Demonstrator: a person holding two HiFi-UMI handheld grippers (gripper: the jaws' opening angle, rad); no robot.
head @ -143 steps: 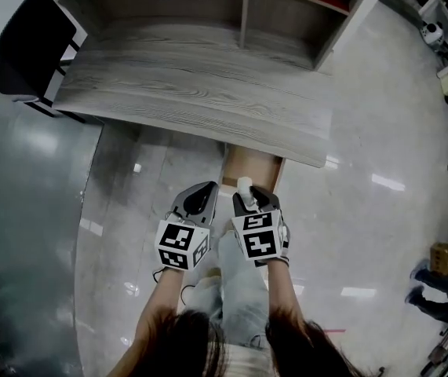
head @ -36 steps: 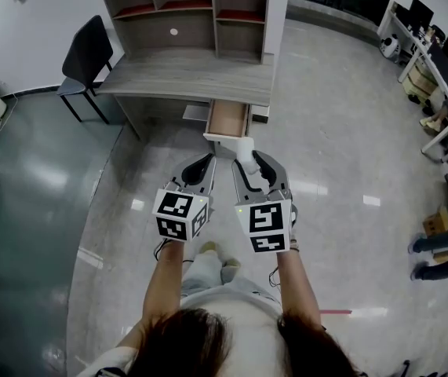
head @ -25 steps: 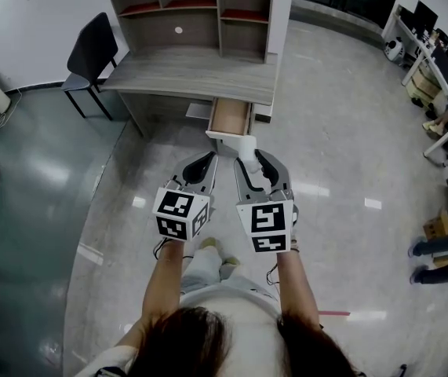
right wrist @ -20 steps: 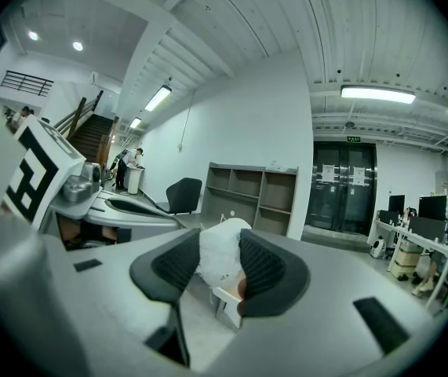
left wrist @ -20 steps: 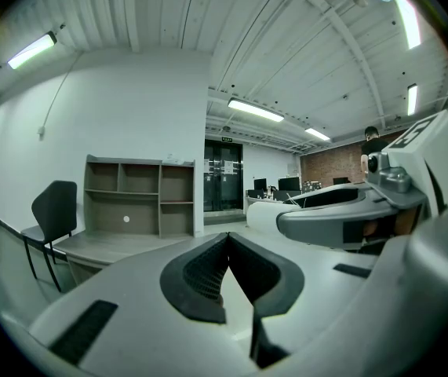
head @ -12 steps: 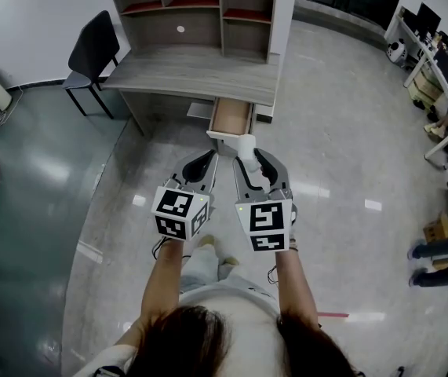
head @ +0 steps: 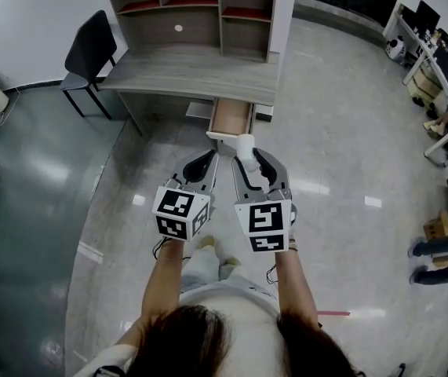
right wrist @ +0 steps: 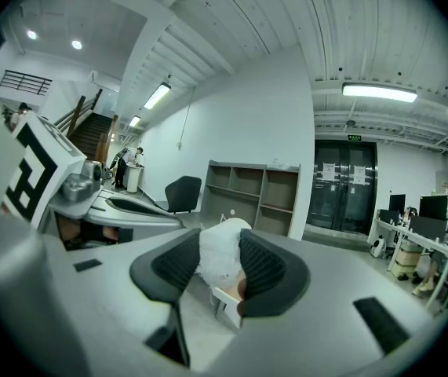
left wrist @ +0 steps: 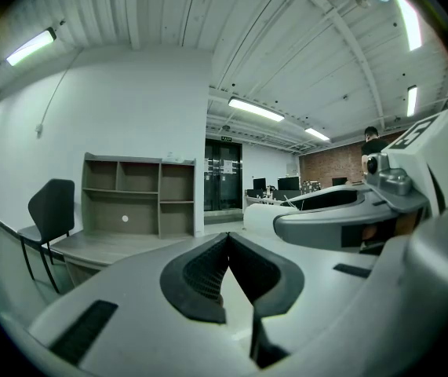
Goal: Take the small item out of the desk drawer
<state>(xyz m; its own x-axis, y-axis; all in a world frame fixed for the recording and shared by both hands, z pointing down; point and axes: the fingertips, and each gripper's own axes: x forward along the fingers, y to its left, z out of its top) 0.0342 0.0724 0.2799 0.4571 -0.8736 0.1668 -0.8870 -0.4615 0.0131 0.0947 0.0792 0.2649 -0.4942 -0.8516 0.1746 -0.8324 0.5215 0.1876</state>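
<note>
You have stepped back from the grey desk (head: 192, 73) over the last few seconds, and its drawer (head: 227, 118) now stands open well ahead of you with nothing visible inside. Your right gripper (head: 249, 162) is clamped on the small white item (right wrist: 217, 259), held in the air clear of the drawer, while your left gripper (left wrist: 225, 246) is pinched together on nothing just beside it. Over the last second nothing has shifted, so the removal looks done.
</note>
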